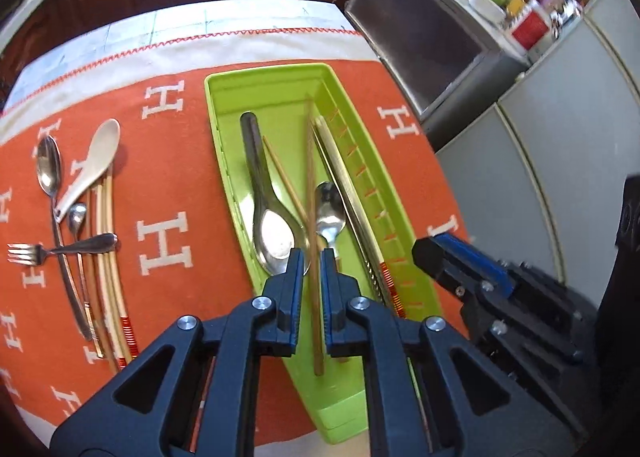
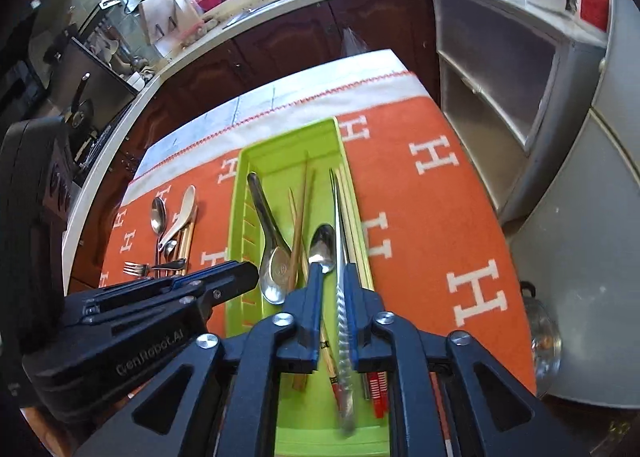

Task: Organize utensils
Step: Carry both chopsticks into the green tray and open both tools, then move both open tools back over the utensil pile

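A green tray [image 1: 276, 77] lies on an orange cloth and holds a large steel spoon [image 1: 272, 229], a small spoon [image 1: 330, 213], wooden chopsticks and a metal chopstick. My left gripper [image 1: 311, 257] is over the tray, its jaws narrow around a brown wooden chopstick [image 1: 311, 193] that runs between them. My right gripper [image 2: 333, 277] is over the same tray [image 2: 288, 141], its jaws narrow around a silver metal chopstick [image 2: 341, 257]. Whether either pair of pads presses its chopstick is unclear. The right gripper also shows in the left wrist view [image 1: 444, 257].
Left of the tray lie a white ceramic spoon [image 1: 94, 165], a steel spoon [image 1: 49, 169], a fork [image 1: 28, 253] and pale chopsticks [image 1: 110, 257]. Dark cabinets [image 2: 280, 41] stand behind the table, a grey shelf unit [image 2: 500, 69] to the right.
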Demonstrator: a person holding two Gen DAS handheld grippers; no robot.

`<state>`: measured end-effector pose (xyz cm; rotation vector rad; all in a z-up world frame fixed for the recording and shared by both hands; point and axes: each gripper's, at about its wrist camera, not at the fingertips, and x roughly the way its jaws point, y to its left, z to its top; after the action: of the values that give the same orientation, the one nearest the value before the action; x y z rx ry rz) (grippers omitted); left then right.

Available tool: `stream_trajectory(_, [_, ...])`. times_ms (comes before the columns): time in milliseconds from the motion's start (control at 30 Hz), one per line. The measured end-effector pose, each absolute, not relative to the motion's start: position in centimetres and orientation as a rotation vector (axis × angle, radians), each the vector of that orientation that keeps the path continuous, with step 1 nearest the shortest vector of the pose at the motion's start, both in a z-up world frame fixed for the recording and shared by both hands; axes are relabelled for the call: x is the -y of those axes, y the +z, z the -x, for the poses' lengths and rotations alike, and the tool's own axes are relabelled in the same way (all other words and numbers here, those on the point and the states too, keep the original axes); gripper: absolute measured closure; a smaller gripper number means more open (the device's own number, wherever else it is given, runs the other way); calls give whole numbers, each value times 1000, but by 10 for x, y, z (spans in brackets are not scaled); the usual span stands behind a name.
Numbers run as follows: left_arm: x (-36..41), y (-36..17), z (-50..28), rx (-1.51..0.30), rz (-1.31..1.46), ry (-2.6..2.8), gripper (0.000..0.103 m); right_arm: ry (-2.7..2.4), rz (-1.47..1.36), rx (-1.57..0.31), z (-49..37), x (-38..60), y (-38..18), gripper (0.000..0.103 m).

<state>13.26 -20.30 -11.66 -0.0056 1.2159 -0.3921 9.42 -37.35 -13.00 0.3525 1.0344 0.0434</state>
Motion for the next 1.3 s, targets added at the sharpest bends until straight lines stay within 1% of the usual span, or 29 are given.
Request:
stream_trajectory(33, [202, -116, -131, -1211, -4, -393, 94, 43, -360, -1036, -93, 375, -132, 86])
stream_trajectory(167, [190, -109, -121, -1184, -18, -375, 80, 48, -355, -1047, -90, 368, -138, 86])
stream_trajectory(233, [181, -105, -118, -1170, -23, -365, 77, 55, -348, -1054, -89, 361, -139, 86])
stream_trajectory(467, [146, -86, -96, -1121, -54, -326, 76, 95, -319, -1057, -79, 332, -131, 86])
stream_trajectory(700, [84, -57, -70, -1028, -65, -234, 76, 147, -282, -1044, -69, 299, -111, 86])
stream_trajectory(833, [47, -41, -57, -965, -75, -178, 75, 183, -237, -1050, -65, 273, -102, 81])
stream_trajectory(900, [29, -36, -51, -948, -66, -147, 66, 201, -215, -1050, -62, 259, -97, 78])
stream_trajectory(967, [11, -32, -47, -937, -44, -129, 63, 223, -203, -1047, -61, 243, -92, 75])
stream_trajectory(1133, [-25, -32, -42, -924, -16, -81, 63, 265, -179, -1055, -69, 212, -89, 70])
stream_trajectory(1300, [-44, -48, -44, -932, -19, -63, 63, 324, -163, -1109, -82, 178, -103, 70])
